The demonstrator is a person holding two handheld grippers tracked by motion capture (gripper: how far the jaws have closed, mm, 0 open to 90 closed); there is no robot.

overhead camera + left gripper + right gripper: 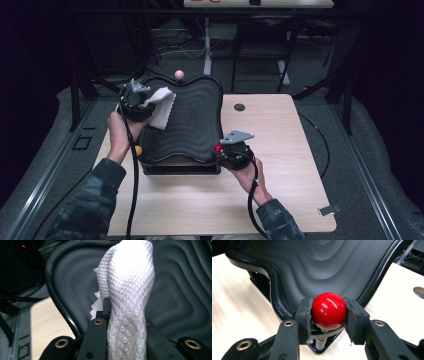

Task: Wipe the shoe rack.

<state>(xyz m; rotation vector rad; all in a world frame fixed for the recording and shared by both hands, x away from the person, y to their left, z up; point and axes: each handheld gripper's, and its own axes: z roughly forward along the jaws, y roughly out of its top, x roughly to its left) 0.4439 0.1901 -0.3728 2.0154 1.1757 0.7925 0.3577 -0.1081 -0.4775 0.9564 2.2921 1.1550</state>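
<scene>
- The left claw [142,102] is raised over the left rear part of the black wavy tray [192,120], with the person's left hand [119,135] gripping its body from below and a cable trailing down toward the near edge of the counter [280,150].
- It is clamped on a white quilted cloth [161,107]; in the left gripper view the cloth [127,295] rises twisted from between the closed jaws and hangs in front of the tray's ridged surface [180,290].
- A yellow ball knob [138,150] sits at the tray's near left corner, and a pink ball knob [179,74] stands at its far edge.
- The tray rests tilted on a dark base in the middle-left of the counter.
- The right claw [223,151] is at the tray's near right corner, held by the right hand [247,172].
- Its jaws are closed on a red ball knob [329,311]; the right gripper view shows both pads pressing the ball's sides, with a thin stem below it and the tray's glossy rim [277,297] just behind.
- A round hole [239,107] lies in the counter right of the tray.
</scene>
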